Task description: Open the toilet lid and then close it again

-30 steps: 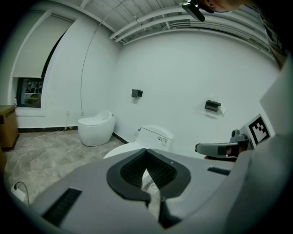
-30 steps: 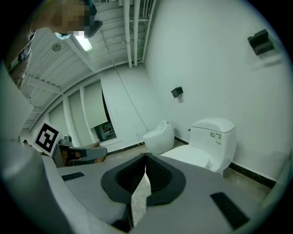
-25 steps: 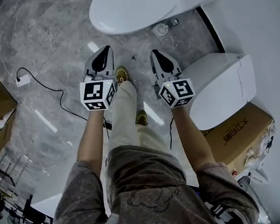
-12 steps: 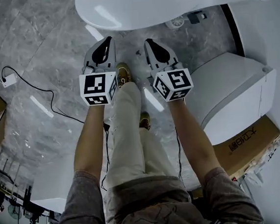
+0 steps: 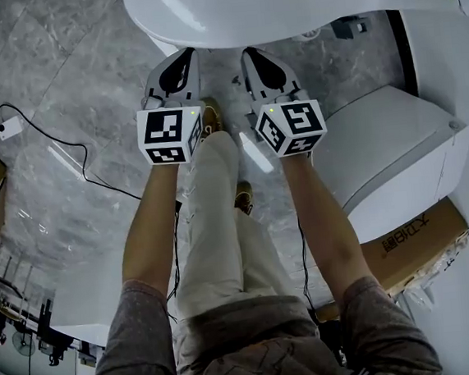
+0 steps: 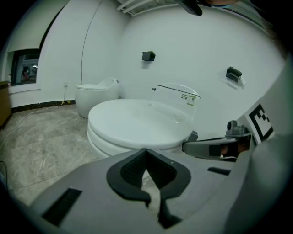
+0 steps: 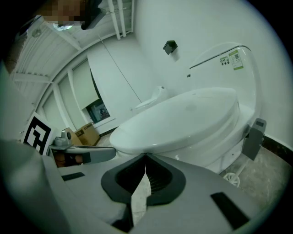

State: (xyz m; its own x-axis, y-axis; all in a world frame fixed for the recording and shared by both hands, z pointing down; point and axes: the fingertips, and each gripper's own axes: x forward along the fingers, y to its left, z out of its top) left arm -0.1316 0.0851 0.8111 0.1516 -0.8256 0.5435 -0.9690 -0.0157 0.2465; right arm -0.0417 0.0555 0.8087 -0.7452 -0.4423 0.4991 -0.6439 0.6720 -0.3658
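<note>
The white toilet stands with its lid down, at the top of the head view. My left gripper and right gripper sit side by side just before the lid's front edge, both shut with nothing between the jaws. In the left gripper view the lid fills the middle, right beyond my left gripper, apart from it. In the right gripper view my right gripper points at the underside of the lid's front rim. Whether either tip touches the rim I cannot tell.
A second white toilet stands at the right, with a cardboard box beside it. A black cable and white plug lie on the grey marble floor at the left. The person's leg and shoe are between the two grippers.
Both grippers have sunk and moved forward together to the front edge of the toilet lid. The jaws have stayed shut.
</note>
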